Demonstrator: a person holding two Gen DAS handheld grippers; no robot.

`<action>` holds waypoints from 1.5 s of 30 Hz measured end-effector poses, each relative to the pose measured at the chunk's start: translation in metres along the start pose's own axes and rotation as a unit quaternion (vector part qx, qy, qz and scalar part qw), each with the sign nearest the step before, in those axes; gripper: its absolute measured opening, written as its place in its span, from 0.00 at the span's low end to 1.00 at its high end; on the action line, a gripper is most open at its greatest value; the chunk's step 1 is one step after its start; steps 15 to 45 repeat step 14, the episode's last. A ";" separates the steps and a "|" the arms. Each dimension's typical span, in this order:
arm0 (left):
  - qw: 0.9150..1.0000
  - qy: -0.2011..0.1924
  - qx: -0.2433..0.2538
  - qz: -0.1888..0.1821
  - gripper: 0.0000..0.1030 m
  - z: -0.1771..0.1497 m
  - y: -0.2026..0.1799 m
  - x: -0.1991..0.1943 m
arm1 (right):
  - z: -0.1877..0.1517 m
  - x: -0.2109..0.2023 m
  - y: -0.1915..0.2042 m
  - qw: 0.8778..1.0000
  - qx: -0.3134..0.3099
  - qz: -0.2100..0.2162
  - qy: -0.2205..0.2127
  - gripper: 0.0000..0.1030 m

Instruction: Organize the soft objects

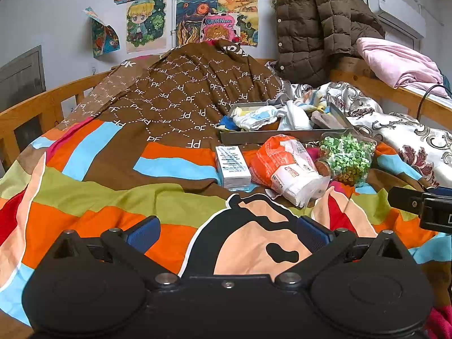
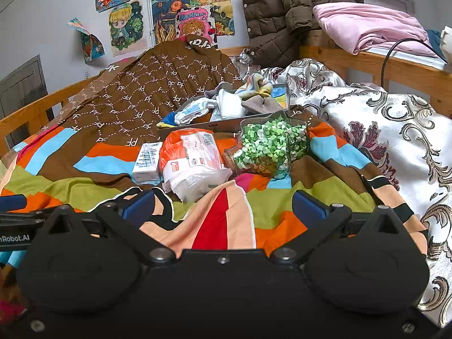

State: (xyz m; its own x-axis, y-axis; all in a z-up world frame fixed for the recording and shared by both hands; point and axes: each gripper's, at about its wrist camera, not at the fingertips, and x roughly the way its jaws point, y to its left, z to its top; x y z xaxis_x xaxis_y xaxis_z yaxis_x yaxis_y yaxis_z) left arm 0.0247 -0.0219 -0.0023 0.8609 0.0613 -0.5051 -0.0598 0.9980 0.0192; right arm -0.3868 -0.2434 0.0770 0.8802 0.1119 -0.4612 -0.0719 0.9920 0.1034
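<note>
In the left wrist view the left tool (image 1: 228, 233) hovers spread wide and empty over the bed's quilt (image 1: 99, 197), with the tissue pack (image 1: 288, 166) at one o'clock; any grasp should pinch its soft middle. In the right wrist view the right tool (image 2: 223, 204) is likewise apart, holding nothing, with the cloth-filled tray (image 2: 226, 125) at twelve o'clock beyond the pack.

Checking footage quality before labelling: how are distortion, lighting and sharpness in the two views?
Left wrist view: strong fisheye bending of the bed rail, dark corners, even soft light, tissue pack sharp. Right wrist view: same curvature, star jar crisp, no glare, hand-held gripper bulk hides the bottom.
</note>
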 end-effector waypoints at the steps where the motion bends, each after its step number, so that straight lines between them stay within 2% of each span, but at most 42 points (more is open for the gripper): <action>1: 1.000 0.000 0.000 0.000 0.99 0.000 0.000 0.000 | 0.000 0.000 0.000 1.000 0.000 0.000 0.000 0.99; 12: 1.000 -0.004 -0.001 0.010 0.99 -0.002 -0.001 -0.002 | 0.000 0.000 0.000 1.000 0.000 0.000 0.000 0.99; 45: 1.000 -0.005 -0.004 0.006 0.99 -0.001 -0.002 -0.002 | 0.000 0.000 0.000 1.000 0.000 0.000 0.000 1.00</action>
